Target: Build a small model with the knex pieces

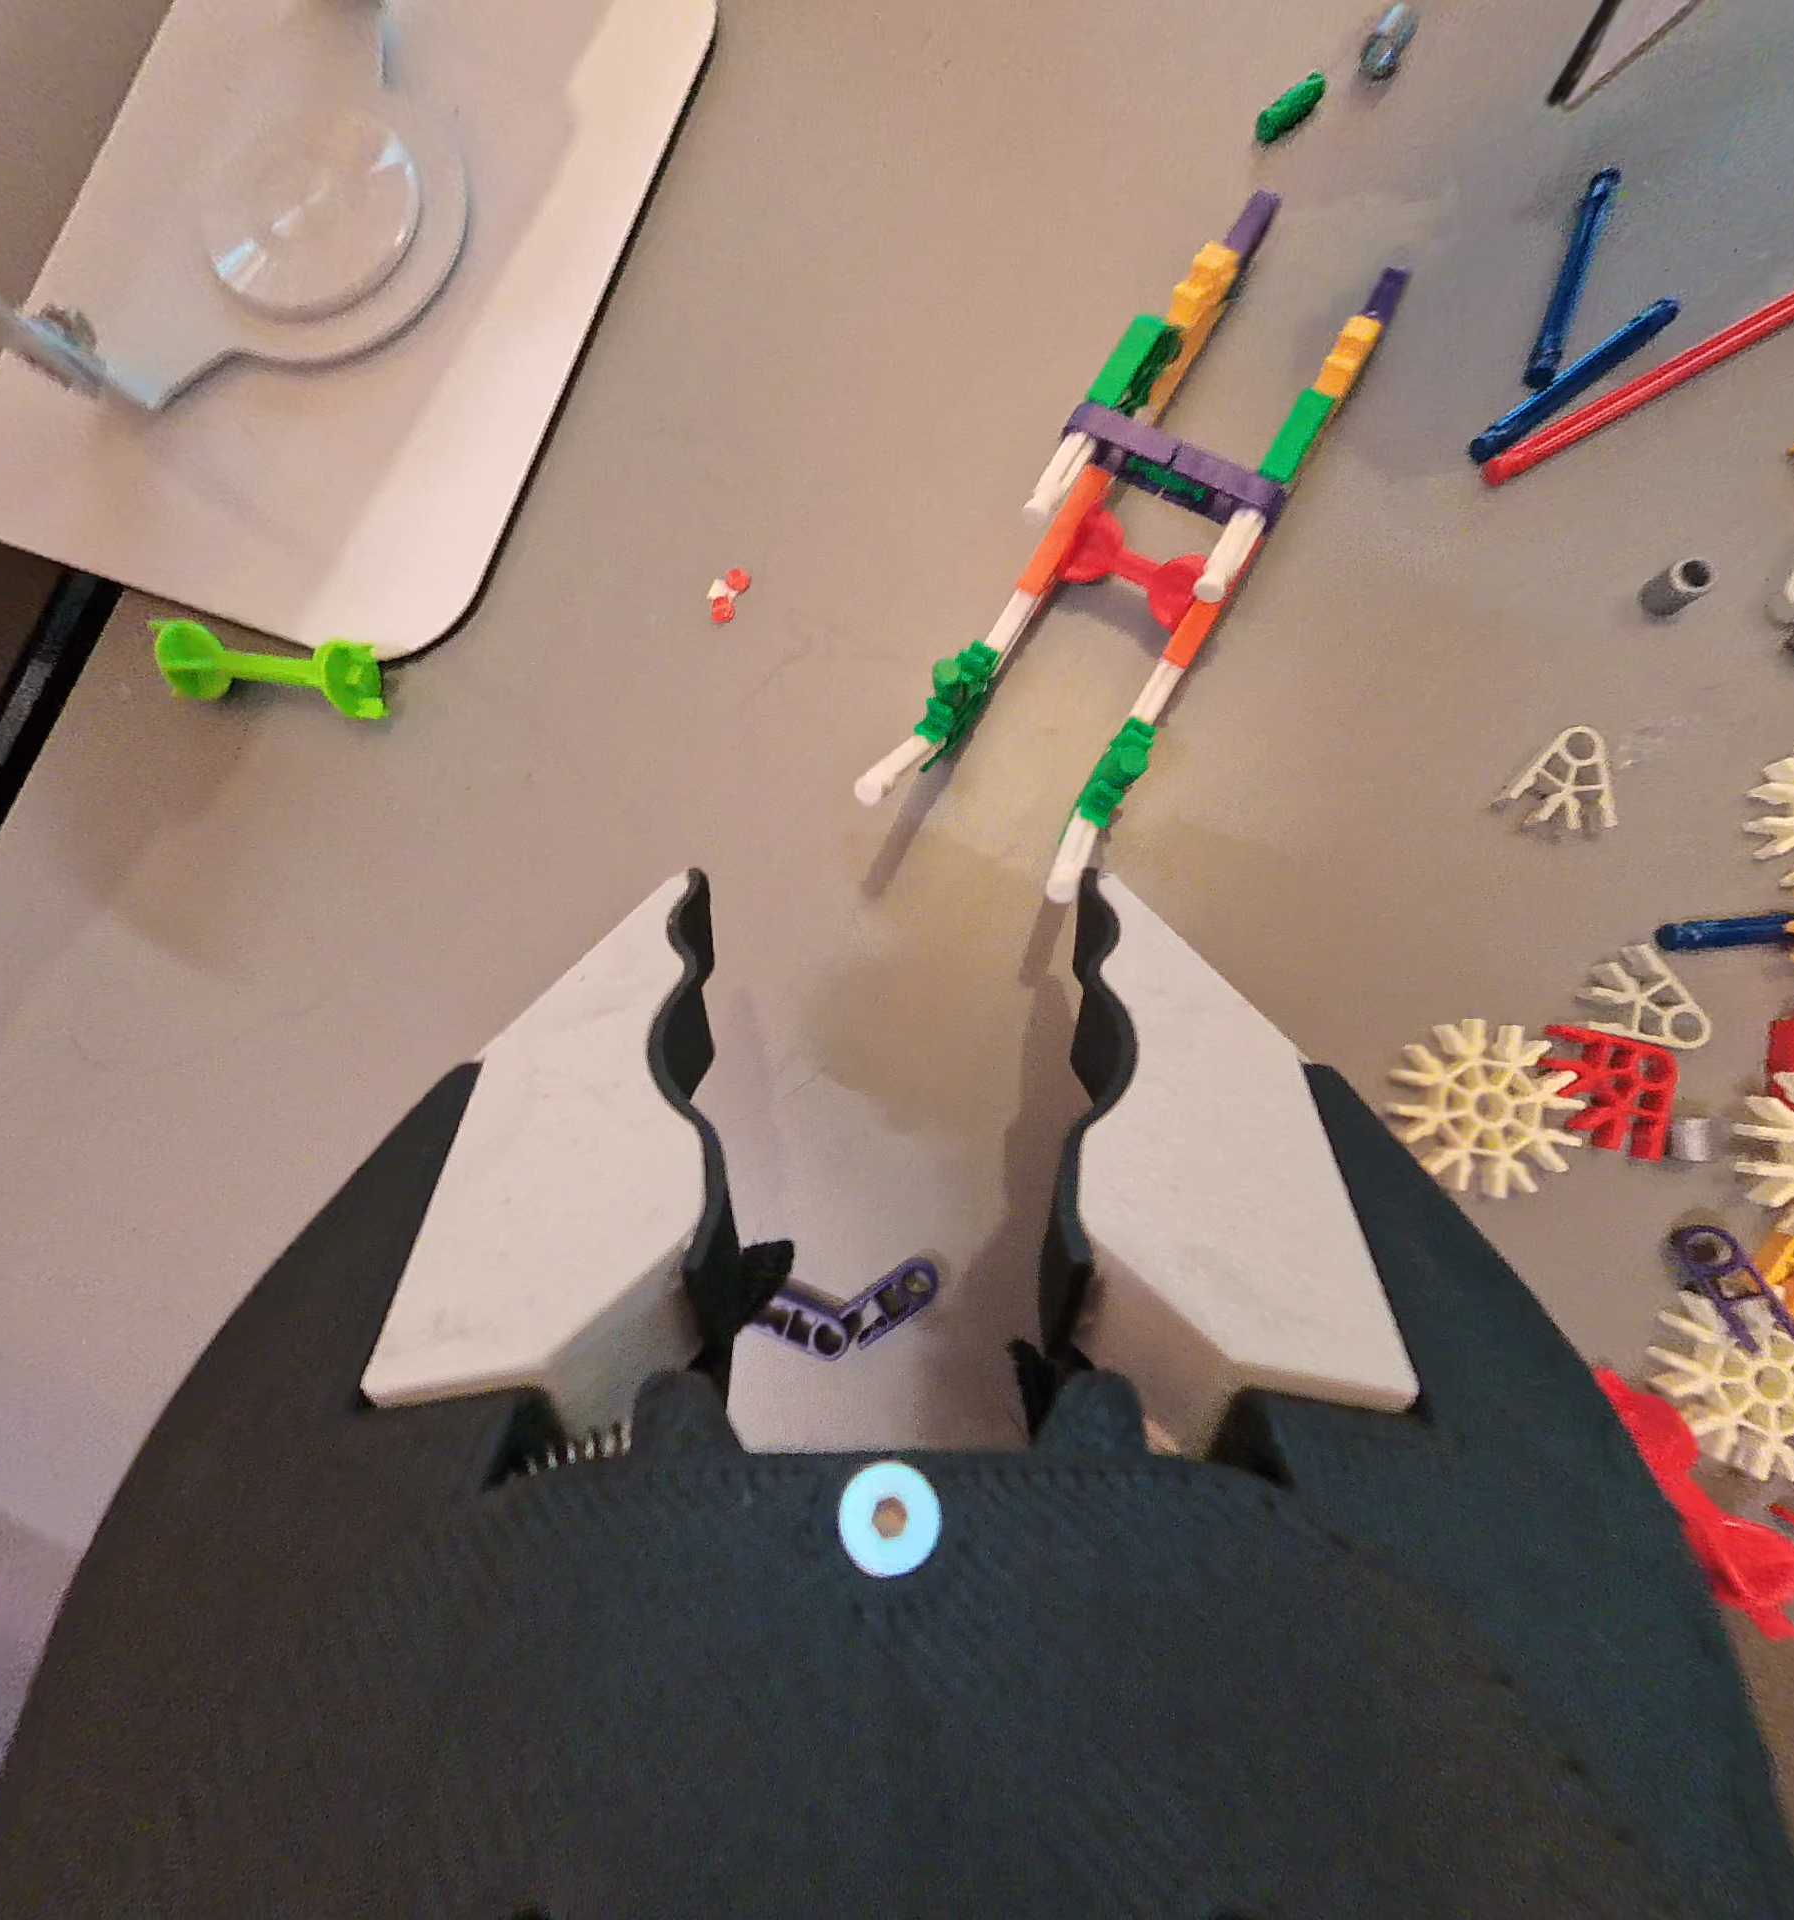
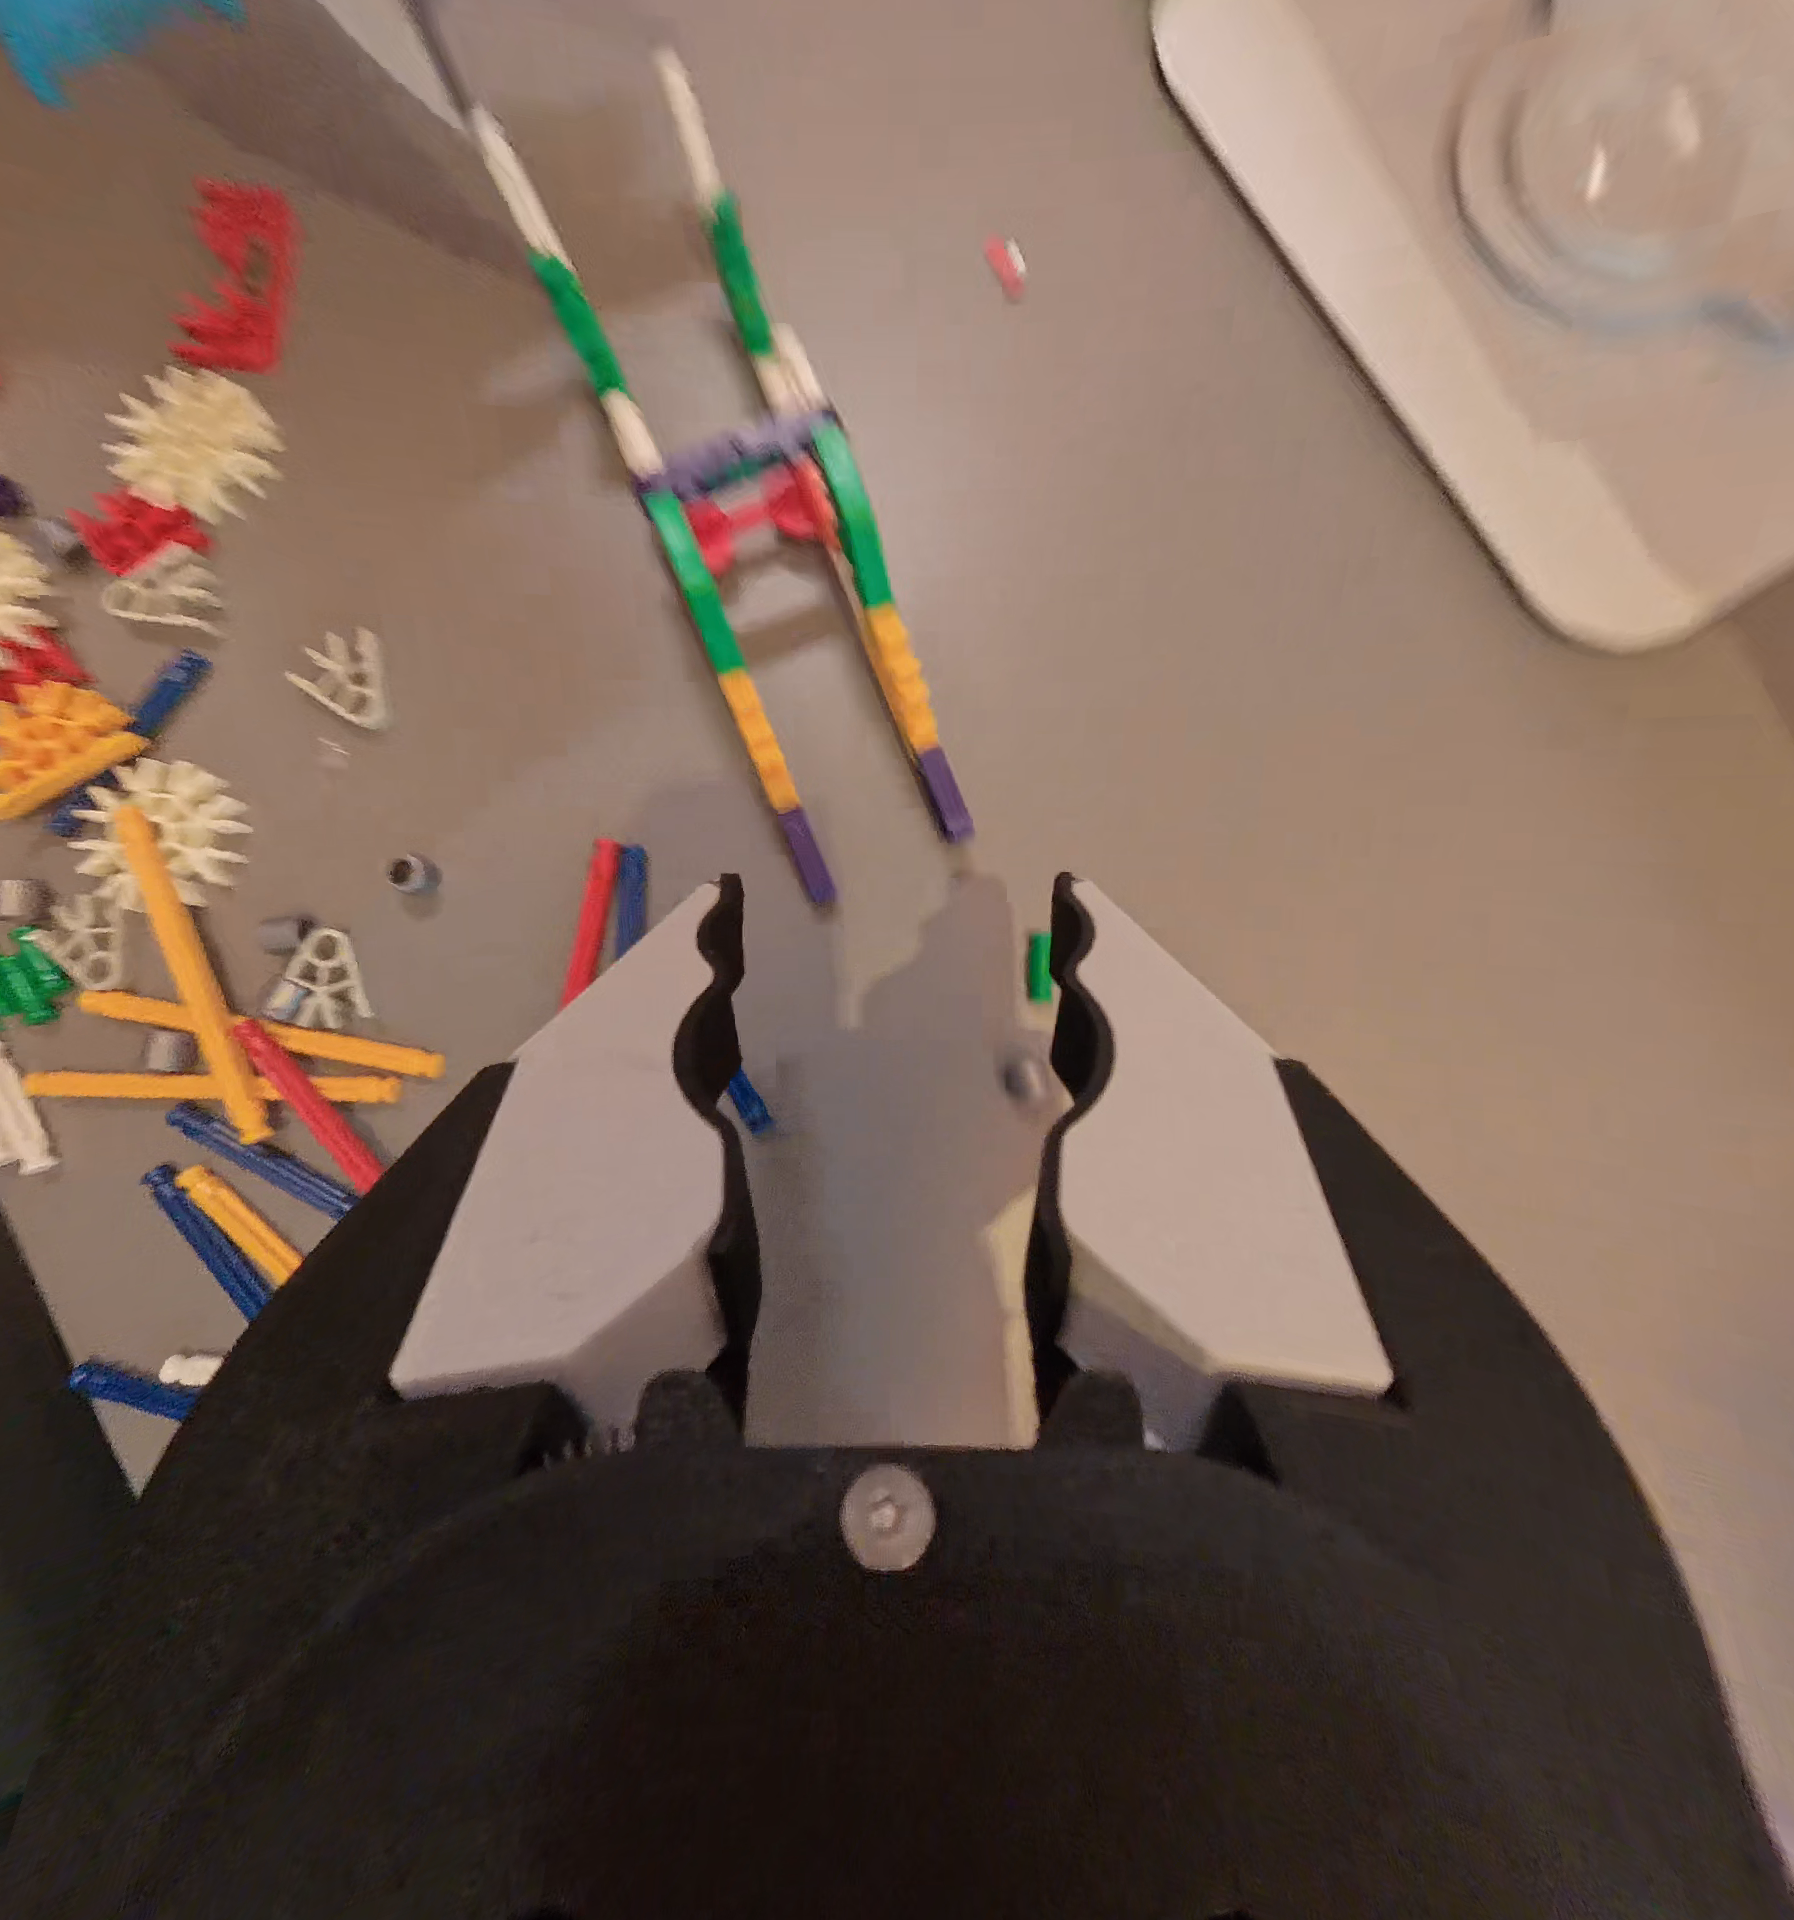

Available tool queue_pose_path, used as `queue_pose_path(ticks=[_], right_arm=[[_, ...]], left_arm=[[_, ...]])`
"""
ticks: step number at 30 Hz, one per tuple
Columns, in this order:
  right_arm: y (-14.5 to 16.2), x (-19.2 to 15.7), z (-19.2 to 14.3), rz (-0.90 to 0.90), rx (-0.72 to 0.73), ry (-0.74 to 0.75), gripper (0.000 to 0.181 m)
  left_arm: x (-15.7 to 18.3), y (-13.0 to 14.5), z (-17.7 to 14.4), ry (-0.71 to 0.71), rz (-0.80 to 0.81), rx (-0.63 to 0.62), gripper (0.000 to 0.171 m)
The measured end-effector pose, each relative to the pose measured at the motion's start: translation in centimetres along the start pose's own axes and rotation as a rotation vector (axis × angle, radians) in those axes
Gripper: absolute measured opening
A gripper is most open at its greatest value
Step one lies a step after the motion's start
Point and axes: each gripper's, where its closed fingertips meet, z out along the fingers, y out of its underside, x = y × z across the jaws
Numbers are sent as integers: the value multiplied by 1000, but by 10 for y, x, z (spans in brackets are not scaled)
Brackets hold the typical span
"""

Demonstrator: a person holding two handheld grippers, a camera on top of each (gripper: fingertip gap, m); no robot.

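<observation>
Grippers both spread wide, nothing between the fingers; left gripper (image 1: 893,883) hangs over grey table (image 1: 560,831), its right fingertip (image 1: 1095,894) just beside a white rod end of the ladder-like rod frame (image 1: 1121,540); right gripper (image 2: 893,883) faces the same rod frame (image 2: 768,520) from its purple ends, close to them but apart.

Left wrist view only: lime green dumbbell-shaped piece (image 1: 269,670) touching the corner of the white flat base (image 1: 301,364) at left; tiny red-and-white bit (image 1: 729,594) on bare table; purple bent connector (image 1: 851,1311) lying low between the fingers; dark green piece (image 1: 1291,104) beyond the frame; blue rods (image 1: 1573,343) and a red rod (image 1: 1682,374) at right.

Right wrist view only: crossed yellow rods (image 2: 197,997) at left with blue and red ones; small grey sleeve (image 2: 413,873); small green bit (image 2: 1038,966) by the right finger.

Frame: two long rails of white, green, orange, yellow and purple plastic segments, joined by a purple crossbar and a red spool-shaped piece; loose pile (image 1: 1755,1143) of cream snowflake connectors, red and grey fan-shaped ones beside it; fingers matte grey with black wavy inner pads, body rough black print; clear dome (image 2: 1620,177) on the white base; right view blurred.
</observation>
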Motion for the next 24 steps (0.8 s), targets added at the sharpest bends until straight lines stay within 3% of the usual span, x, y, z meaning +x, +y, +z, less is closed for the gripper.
queue_pose_path(ticks=[4,7,14,19,24], right_arm=[[26,0,13,92,-68,20,30],[22,-13,20,108,-39,-1,32],[15,-26,42,81,-53,-8,14],[7,-14,48,61,-55,15,9],[-4,8,56,38,-57,54,10]], left_arm=[[1,9,9,41,-30,-18,64],[11,11,14,62,-16,-25,60],[39,10,18,116,-17,-15,43],[63,4,19,134,-8,11,28],[102,-7,18,208,-19,45,34]])
